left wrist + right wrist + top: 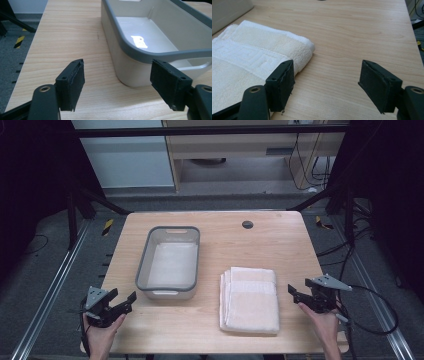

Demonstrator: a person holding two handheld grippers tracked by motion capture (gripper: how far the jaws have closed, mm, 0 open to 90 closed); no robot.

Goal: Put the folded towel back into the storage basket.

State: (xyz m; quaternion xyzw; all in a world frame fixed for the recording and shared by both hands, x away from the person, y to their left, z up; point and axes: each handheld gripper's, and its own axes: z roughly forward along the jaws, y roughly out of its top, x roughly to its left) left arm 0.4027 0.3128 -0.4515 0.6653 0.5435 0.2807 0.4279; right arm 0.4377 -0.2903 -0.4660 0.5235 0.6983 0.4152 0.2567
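Both grippers sit at the near edge of the table (pixel 210 330), nothing in either one. Left gripper (pixel 122 303) is at the near-left corner, jaws spread wide and empty; in the left gripper view its pads (pixel 75 82) frame the near end of the grey-rimmed bin (pixel 150 50) without touching it. Right gripper (pixel 298 296) is at the near-right side, jaws also wide open and empty; the right gripper view has the left pad (pixel 284 80) just beside the towel edge, bare wood between the jaws.

Folded white towel (pixel 250 299) lies flat on the table, right of centre, near side, looks neatly stacked. In the right gripper view its woven border band is clear and the fold edge (pixel 294 47) faces the gripper. Bin (pixel 169 262) stands just left of the towel, apart from it, long axis running away from the person. Inside looks empty, only a light reflection on the floor of it.

Status as I read it: nothing done yet. Towel not gripped, not lifted, not in the bin. My guess is the job is towel into bin, so everything remains: grasp, lift, carry left, lay it in. Right gripper is nearest to start. Small dark disc (pixel 247 224) at the far edge is not involved.
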